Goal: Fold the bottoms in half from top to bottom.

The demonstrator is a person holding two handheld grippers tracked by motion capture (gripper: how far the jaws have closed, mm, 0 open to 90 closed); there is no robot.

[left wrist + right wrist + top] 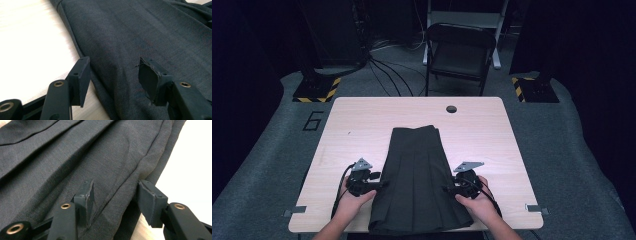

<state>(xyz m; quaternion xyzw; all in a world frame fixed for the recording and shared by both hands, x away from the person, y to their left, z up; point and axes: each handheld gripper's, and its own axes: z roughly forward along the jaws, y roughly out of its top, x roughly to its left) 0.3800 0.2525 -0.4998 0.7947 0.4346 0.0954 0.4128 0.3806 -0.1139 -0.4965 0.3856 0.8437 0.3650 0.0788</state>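
Both grippers open at the edges of a dark pleated skirt

The left gripper (112, 72) has its jaws spread over the skirt (417, 180) edge, pads off the cloth; the right gripper (115, 195) likewise stands apart above the opposite edge. The skirt lies flat, waistband away from the person, on the wooden table (362, 120), its hem at the near edge.
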